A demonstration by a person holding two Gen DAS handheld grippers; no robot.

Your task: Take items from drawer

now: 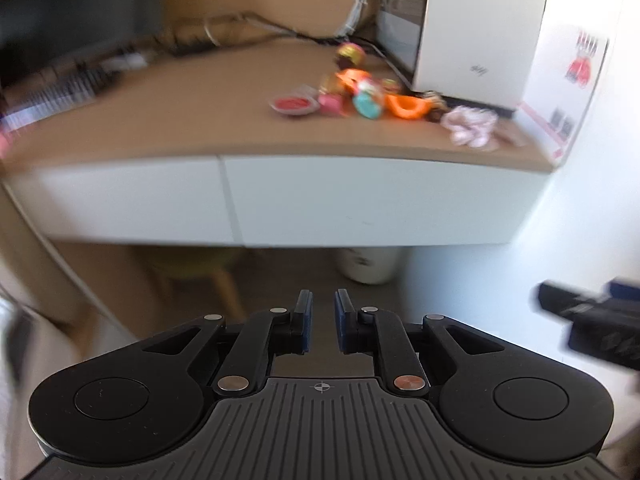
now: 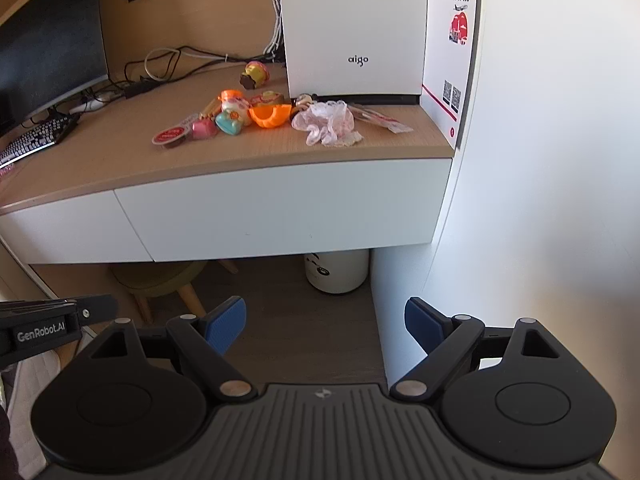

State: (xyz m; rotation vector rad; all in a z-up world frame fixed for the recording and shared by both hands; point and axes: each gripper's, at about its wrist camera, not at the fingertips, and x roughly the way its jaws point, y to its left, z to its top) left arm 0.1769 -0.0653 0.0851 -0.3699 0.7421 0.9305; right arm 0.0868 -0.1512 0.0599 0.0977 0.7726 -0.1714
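Observation:
Two white drawer fronts sit shut under the wooden desk; the wider right drawer [image 1: 380, 200] [image 2: 280, 208] faces both grippers. On the desk top lie several small toys, among them an orange half shell [image 2: 270, 115] [image 1: 406, 106], a red-lidded cup [image 2: 170, 137] [image 1: 294, 104] and a pink lace cloth [image 2: 328, 122] [image 1: 470, 124]. My left gripper [image 1: 323, 300] hangs in front of and below the drawers, jaws nearly together with nothing between them. My right gripper [image 2: 325, 316] is held at a similar distance, open and empty. The left wrist view is blurred.
A white computer case [image 2: 352, 28] and a printed placard [image 2: 452, 52] stand at the desk's back right, against a white wall. A monitor [image 2: 48, 40], keyboard [image 2: 36, 136] and cables fill the left. Under the desk stand a white bin [image 2: 336, 272] and a green stool [image 2: 164, 280].

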